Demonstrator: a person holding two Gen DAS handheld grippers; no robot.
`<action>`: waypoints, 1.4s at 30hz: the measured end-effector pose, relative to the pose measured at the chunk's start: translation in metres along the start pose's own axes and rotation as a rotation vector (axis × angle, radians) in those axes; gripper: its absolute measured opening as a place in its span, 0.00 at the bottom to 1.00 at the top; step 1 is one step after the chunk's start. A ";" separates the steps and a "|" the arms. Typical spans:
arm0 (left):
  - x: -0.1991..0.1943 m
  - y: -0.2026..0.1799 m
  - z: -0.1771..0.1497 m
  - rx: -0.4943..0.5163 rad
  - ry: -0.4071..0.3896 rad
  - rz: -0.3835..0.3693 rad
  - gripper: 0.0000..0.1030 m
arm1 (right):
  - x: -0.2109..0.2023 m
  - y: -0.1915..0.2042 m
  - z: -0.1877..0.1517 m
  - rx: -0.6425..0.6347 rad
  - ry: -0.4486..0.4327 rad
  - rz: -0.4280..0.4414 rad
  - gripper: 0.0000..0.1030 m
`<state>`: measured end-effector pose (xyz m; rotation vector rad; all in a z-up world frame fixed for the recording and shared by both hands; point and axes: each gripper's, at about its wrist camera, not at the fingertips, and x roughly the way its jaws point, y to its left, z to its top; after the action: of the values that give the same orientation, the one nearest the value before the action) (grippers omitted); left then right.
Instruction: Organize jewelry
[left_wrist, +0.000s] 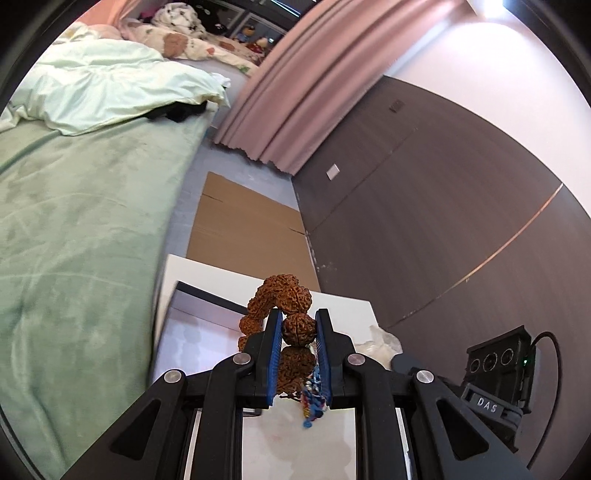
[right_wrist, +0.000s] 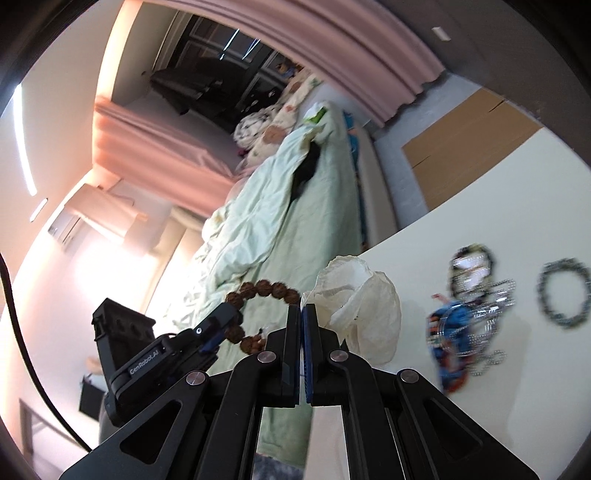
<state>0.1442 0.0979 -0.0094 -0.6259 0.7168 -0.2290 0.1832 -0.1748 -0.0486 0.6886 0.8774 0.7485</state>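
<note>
My left gripper (left_wrist: 298, 325) clamps one bead of the brown seed-bead bracelet (left_wrist: 280, 299), lifted above the white table (left_wrist: 343, 308); my right gripper (right_wrist: 302, 314) pinches the translucent white pouch (right_wrist: 358, 299), jaws together.

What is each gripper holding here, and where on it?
Left gripper pinches one bead of the brown bead bracelet. Right gripper is shut on a fold of the white pouch.
</note>
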 end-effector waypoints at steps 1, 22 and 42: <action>-0.004 0.003 0.001 -0.005 -0.007 0.001 0.18 | 0.006 0.004 -0.001 -0.005 0.005 0.003 0.03; 0.002 0.031 0.002 -0.089 0.024 -0.010 0.18 | 0.079 0.020 -0.011 -0.081 0.168 -0.031 0.74; 0.032 0.024 -0.014 -0.039 0.116 0.149 0.93 | -0.016 -0.010 0.013 -0.093 0.026 -0.228 0.74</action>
<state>0.1584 0.0977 -0.0497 -0.5965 0.8771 -0.1143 0.1899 -0.1963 -0.0439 0.4879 0.9211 0.5911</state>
